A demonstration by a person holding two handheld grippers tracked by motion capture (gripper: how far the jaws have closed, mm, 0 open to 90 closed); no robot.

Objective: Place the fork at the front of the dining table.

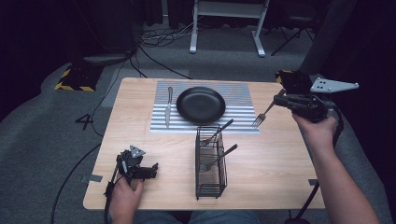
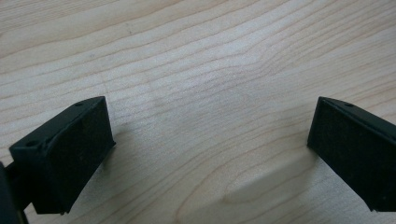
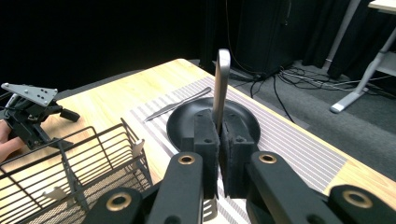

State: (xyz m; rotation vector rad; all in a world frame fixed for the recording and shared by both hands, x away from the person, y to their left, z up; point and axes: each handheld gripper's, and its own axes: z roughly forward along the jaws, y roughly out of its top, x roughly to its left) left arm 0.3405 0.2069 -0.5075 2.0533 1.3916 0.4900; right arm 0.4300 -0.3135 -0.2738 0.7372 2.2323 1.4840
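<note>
Fork [image 1: 261, 116]: clamped in my right tongs [image 3: 218, 135], carried beside the plate [image 1: 201, 104]; next, lay it on the mat [image 1: 243, 108]. Left tongs [image 2: 205, 149]: wide open, empty, on the surface [image 1: 271, 158].

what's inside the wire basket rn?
The wire basket holds two utensils leaning with dark handles sticking out the top, one near the far end, one mid-basket. Their heads sit behind the mesh, so the types are unclear. The near end looks bare.
</note>
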